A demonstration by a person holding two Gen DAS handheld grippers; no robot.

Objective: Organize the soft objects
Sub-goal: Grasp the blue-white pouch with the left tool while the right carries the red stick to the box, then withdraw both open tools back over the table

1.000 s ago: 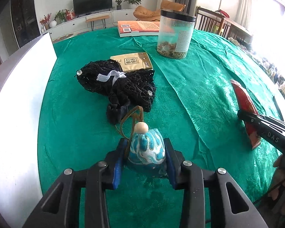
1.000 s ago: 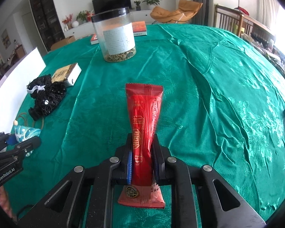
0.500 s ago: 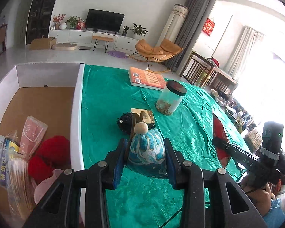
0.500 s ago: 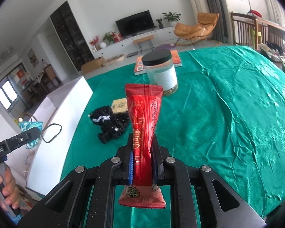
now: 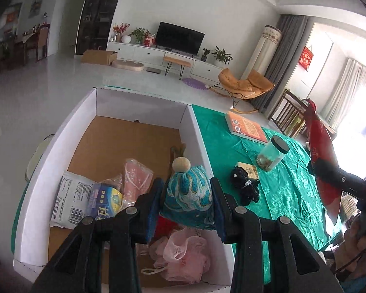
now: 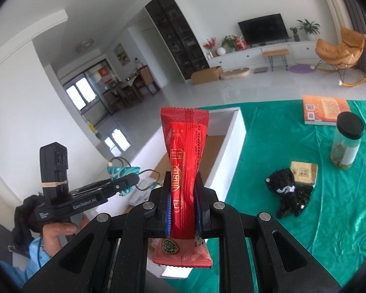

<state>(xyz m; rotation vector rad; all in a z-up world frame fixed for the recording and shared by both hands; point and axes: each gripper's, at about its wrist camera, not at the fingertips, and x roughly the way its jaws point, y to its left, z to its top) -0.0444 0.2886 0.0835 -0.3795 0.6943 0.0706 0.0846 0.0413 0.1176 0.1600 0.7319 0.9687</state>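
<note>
My left gripper [image 5: 186,201] is shut on a blue patterned pouch [image 5: 189,195] with a wooden bead, held above the white cardboard box [image 5: 197,131]. The box holds a pink mesh sponge [image 5: 183,254], a pink towel [image 5: 135,180], a red soft item and plastic packets. My right gripper [image 6: 183,205] is shut on a red snack packet [image 6: 185,161], held in the air near the box's right wall. A black lace bundle [image 6: 289,195] lies on the green tablecloth [image 6: 341,207]; it also shows in the left wrist view [image 5: 245,185].
On the cloth stand a clear jar with a black lid [image 6: 346,144], a small tan box [image 6: 303,172] and an orange book [image 6: 325,109]. Beyond the table are a living room floor, TV cabinet and an orange chair.
Both grippers have lifted off the table and swung left. The left one now holds the pouch over the box; the right one carries the red packet toward the box.
</note>
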